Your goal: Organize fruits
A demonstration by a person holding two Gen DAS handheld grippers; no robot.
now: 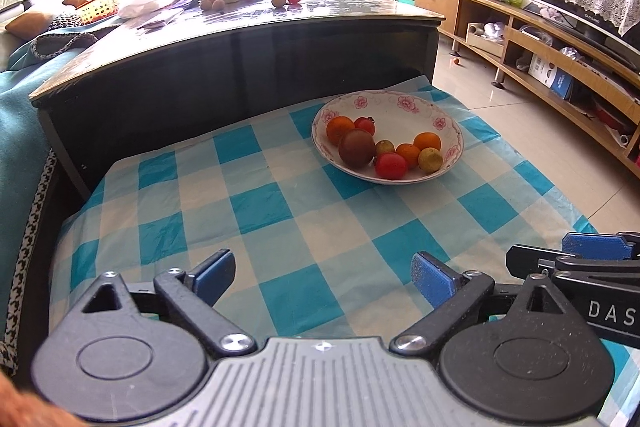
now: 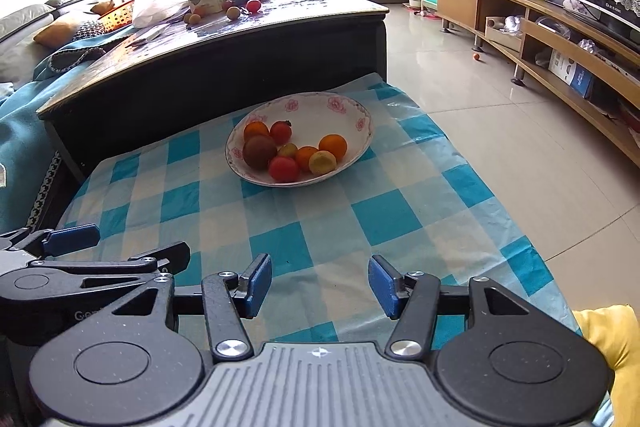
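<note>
Checked blue-and-white cloth [image 1: 248, 187] covers a low table pushed against a taller dark table [image 1: 224, 59], with tiled floor [image 2: 500, 131] open on the right. Toward the far right part of the cloth sits a shallow flowered bowl [image 1: 404, 107], and the fruits [image 1: 384, 151] all lie in it: several oranges, two or three small red ones, a large brownish-red one and a couple of yellow-green ones, touching each other in a loose cluster. They look small, round and smooth, so they would likely roll and slip; a hold across the widest part, taken from above, seems safest, and the softer red ones probably bruise under a hard squeeze. The bowl looks ceramic, hence breakable and fairly heavy. The left gripper [image 1: 324, 277] and right gripper [image 2: 320, 283] hover side by side over the near edge of the cloth, both with jaws spread apart and holding nothing. Between them and the bowl the cloth is bare, giving free room to approach. The cloth's right edge hangs over the floor just beside the bowl, so a fruit knocked out there could roll off.
</note>
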